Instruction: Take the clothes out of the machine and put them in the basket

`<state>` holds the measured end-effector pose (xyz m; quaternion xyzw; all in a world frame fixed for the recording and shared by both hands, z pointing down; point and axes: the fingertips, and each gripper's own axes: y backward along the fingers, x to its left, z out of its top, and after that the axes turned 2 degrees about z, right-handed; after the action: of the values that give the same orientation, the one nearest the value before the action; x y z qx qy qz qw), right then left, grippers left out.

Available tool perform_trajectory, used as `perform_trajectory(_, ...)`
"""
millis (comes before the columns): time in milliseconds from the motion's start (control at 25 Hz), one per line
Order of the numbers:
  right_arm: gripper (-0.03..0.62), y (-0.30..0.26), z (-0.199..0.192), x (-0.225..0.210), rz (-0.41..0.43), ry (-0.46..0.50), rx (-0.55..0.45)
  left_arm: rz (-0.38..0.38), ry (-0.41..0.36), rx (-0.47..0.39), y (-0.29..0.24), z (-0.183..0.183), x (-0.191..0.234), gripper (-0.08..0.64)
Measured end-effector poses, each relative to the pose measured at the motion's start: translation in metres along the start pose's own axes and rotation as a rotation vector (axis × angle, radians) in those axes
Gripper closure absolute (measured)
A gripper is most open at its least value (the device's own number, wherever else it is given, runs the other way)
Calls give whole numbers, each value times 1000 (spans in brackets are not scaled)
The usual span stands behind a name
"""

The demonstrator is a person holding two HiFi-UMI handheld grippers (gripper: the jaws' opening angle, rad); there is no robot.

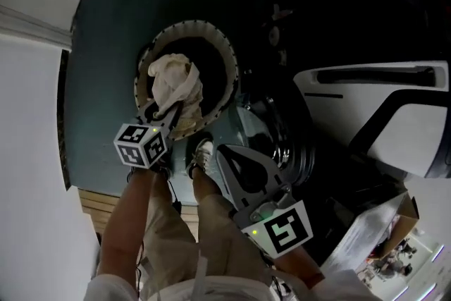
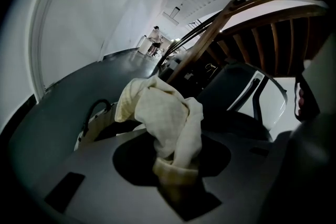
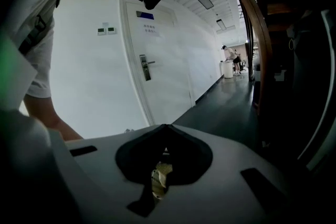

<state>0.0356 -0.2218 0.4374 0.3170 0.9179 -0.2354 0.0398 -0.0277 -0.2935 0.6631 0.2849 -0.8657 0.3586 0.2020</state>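
Note:
A cream cloth point(image 1: 173, 81) hangs bunched over the round, pale-rimmed basket point(image 1: 229, 67) on the dark floor. My left gripper point(image 1: 163, 111) is shut on the cloth's lower end, just above the basket's near rim. In the left gripper view the cloth point(image 2: 163, 113) rises from between the jaws of the left gripper point(image 2: 176, 170), and the basket point(image 2: 94, 126) with its black handle lies behind it. My right gripper point(image 1: 225, 155) hangs to the right of the basket, apart from the cloth. In the right gripper view the right gripper point(image 3: 165, 128) has its tips together with no cloth in it.
White washing machines point(image 1: 373, 109) with dark fronts stand at the right, and a dark round door point(image 1: 282, 144) sits between them and the basket. The person's legs and a shoe point(image 1: 203, 151) are just below the basket. A white wall point(image 1: 28, 116) runs along the left.

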Motion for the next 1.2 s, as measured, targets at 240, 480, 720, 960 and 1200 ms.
perform_trajectory(240,580,-22,-78,-25,-9,-88,68,32,-38,135,-54,-66,36,410)
perform_trajectory(480,580,-26,-109,-44,-24,-118,87,76,-34,219,-87,-104,57,403)
perform_trajectory(720,580,-20,-129,-61,-28,-132,149,176,-80,314,-116,-138,88,396)
perform_trajectory(960,580,-28,-136,-71,-28,-146,172,218,-51,318,-123,-144,109,385)
perform_trajectory(1200,580,-42,-129,-63,-1,-140,177,284,24,228,-113,-128,127,253)
